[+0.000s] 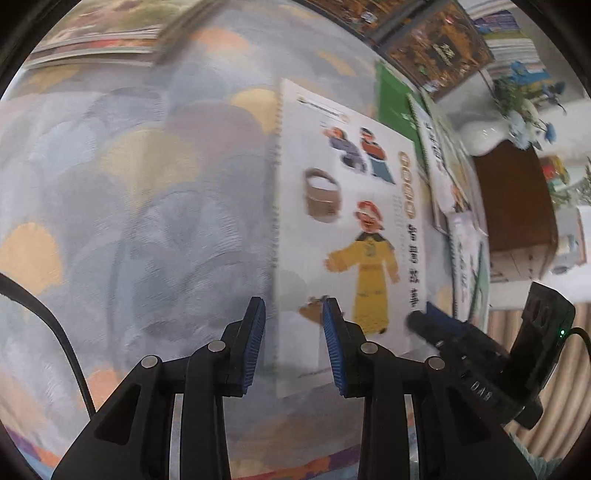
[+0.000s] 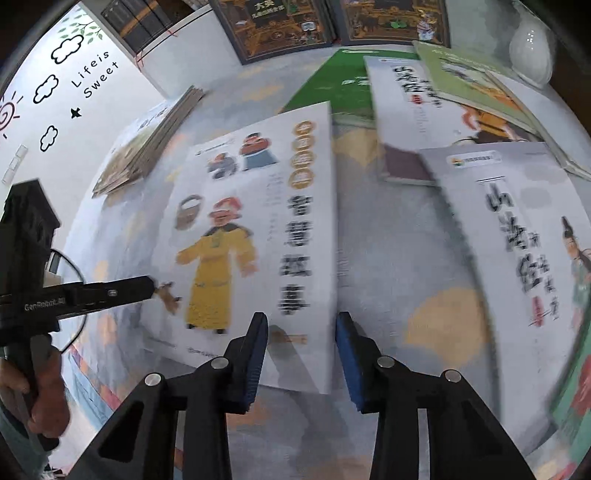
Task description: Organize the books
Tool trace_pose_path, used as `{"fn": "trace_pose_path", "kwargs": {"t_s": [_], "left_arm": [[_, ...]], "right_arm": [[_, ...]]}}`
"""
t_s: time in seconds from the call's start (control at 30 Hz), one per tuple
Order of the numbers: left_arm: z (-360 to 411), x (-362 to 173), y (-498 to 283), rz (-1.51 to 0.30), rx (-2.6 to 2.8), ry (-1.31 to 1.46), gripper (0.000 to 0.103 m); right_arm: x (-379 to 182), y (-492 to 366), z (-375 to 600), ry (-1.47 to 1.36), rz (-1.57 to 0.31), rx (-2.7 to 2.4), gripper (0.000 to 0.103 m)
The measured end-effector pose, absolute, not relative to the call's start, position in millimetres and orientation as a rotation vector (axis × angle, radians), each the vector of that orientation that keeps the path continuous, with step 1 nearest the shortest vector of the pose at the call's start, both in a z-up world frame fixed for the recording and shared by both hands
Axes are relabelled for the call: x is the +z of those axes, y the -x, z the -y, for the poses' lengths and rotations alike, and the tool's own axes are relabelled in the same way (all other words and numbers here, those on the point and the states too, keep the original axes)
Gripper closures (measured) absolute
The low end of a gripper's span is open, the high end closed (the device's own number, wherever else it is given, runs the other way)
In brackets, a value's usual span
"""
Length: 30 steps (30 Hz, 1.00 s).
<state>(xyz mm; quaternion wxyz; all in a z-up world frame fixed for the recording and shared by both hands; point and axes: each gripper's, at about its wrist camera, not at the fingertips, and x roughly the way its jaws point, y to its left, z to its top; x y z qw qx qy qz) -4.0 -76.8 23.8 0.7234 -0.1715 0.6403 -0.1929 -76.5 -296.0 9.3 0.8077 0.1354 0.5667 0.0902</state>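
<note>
A white spiral-bound book point(image 1: 343, 229) point(image 2: 258, 229) with a yellow-robed figure on its cover lies flat on the patterned tablecloth point(image 1: 129, 203). My left gripper point(image 1: 293, 334) hovers over the book's near left corner, and the spiral edge runs through the gap between its blue pads. My right gripper point(image 2: 301, 334) stands over the near right corner, with the book's right edge between its pads. Both pairs of jaws stand apart and no pad presses on the book. Each gripper also shows in the other's view: the right gripper point(image 1: 424, 321) at the book's right side, the left gripper point(image 2: 147, 288) at its left side.
A stack of books point(image 1: 99, 37) point(image 2: 147, 155) lies at the far left. A green book point(image 2: 332, 81), several white books point(image 2: 517, 240) and dark books point(image 2: 273, 26) crowd the right and back. A white vase point(image 2: 532, 48) and a brown box point(image 1: 513, 195) stand at the right. A person's hand point(image 2: 40, 398) holds the left gripper.
</note>
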Motion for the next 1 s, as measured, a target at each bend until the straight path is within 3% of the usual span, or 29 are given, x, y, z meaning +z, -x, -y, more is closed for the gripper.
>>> {"fn": "trace_pose_path", "kwargs": {"t_s": [0.1,0.23,0.37,0.47,0.63,1.0], "left_arm": [[72,28,1,-1.398,-0.459,0.403,0.074],[47,41,-1,-1.344,-0.625,0.662,0.074],[57,31,-3,-1.403,-0.685,0.679,0.074],[76,20,3,-1.414,-0.639,0.587,0.092],[77,25,7,-1.374,-0.622,0.587,0.094],[59,15,-25,-1.413,-0.714,1.052,0.094]], "right_arm": [[11,75,287,-0.261,-1.203,0.148,0.064],[7,74,299,-0.394,-1.183,0.124,0.064],[8,76,295,-0.400,-1.167,0.102,0.062],[9,77,289,-0.367,-1.160,0.082,0.062],[11,79,291,-0.398,-1.179,0.066,0.062],[-21,95,343,-1.098,-1.205,0.227,0.058]]}}
